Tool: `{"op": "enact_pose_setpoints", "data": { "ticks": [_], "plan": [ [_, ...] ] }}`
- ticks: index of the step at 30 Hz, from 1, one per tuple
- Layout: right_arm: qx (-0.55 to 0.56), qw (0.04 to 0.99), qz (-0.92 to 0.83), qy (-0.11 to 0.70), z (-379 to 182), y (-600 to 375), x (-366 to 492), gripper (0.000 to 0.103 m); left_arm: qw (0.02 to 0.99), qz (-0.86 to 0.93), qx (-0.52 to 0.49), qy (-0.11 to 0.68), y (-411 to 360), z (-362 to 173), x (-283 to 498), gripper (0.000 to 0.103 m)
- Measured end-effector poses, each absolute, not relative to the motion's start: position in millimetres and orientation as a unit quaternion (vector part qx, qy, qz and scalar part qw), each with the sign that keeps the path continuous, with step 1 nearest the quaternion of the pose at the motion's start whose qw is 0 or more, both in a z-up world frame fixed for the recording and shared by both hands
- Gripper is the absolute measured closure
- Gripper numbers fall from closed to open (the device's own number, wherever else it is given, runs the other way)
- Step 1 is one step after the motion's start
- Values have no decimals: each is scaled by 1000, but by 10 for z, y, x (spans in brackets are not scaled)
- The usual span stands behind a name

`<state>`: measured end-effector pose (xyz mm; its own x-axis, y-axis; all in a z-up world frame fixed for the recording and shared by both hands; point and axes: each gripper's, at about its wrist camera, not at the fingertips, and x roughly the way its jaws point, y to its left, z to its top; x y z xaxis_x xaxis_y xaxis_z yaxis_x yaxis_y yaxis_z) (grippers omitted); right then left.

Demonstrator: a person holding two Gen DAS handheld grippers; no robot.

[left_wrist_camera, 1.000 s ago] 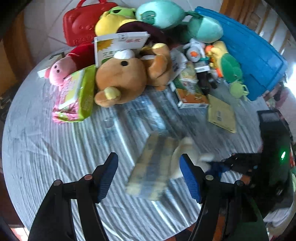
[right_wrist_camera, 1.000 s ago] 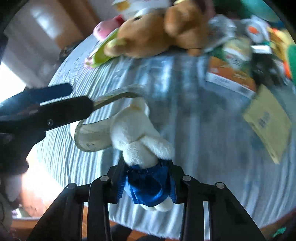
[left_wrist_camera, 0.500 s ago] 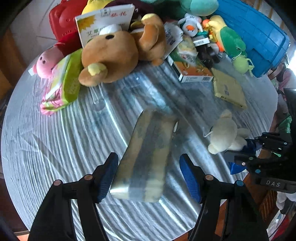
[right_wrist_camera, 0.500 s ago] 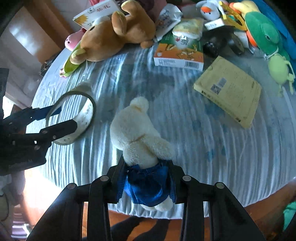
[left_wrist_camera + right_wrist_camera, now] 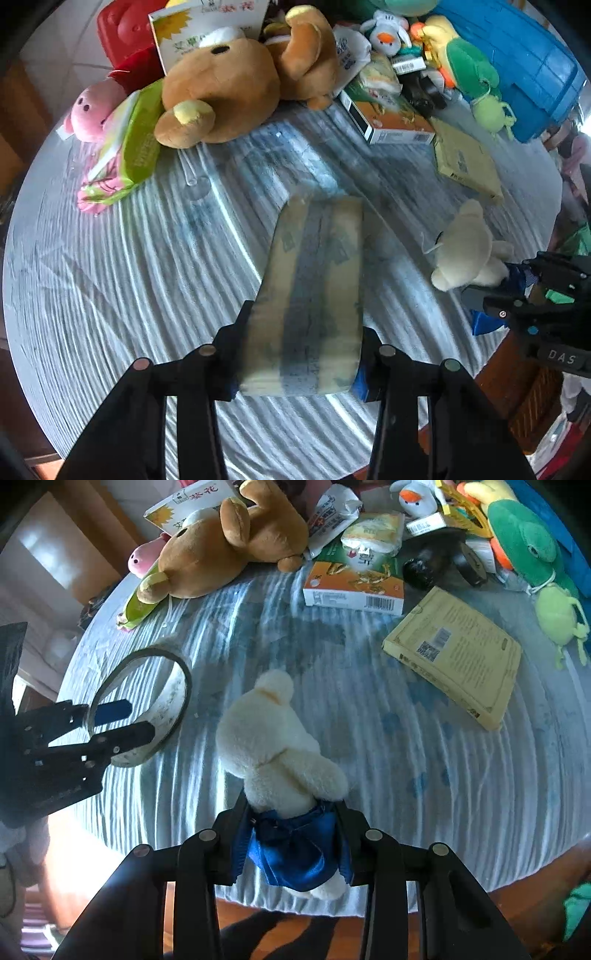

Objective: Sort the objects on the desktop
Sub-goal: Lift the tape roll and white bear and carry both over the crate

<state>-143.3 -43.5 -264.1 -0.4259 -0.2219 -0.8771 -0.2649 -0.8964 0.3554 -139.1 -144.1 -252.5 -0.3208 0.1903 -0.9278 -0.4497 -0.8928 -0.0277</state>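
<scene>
My left gripper (image 5: 301, 360) is shut on a wide roll of clear tape (image 5: 314, 291), held on edge over the striped tablecloth; the roll also shows in the right wrist view (image 5: 147, 709) with the left gripper (image 5: 122, 722) clamped on its rim. My right gripper (image 5: 291, 843) is shut on a small cream teddy bear in blue trousers (image 5: 277, 738), held by its blue lower half. The bear also shows at the right in the left wrist view (image 5: 469, 254).
At the table's far side lie a big brown bear (image 5: 221, 88), a pink pig toy (image 5: 92, 114), a green tissue pack (image 5: 133, 147), an orange box (image 5: 354, 587), a yellow book (image 5: 458, 653), a green frog toy (image 5: 528, 550) and a blue bin (image 5: 535, 62).
My left gripper has closed on the tape roll, which was loose between open fingers before. My right gripper has drawn the bear away to the right of the roll.
</scene>
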Motion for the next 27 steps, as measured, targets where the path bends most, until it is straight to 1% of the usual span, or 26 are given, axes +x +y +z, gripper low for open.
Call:
{"op": "enact_pose_setpoints", "data": {
  "ticks": [5,14,27],
  "plan": [
    [-522,18,823,224,-2465,-411,-1387,65,207,824,-518,101,-1405,-2189,-1346,60],
    [-474,29,854,211,-1888,-338,-1286,65,224,843,-480,99,-1278,-1717,-1288,61],
    [-420,45,887,185,-1190,56,-1130,65,235,861,-439,105,-741,-1182,-1271,61]
  ]
}}
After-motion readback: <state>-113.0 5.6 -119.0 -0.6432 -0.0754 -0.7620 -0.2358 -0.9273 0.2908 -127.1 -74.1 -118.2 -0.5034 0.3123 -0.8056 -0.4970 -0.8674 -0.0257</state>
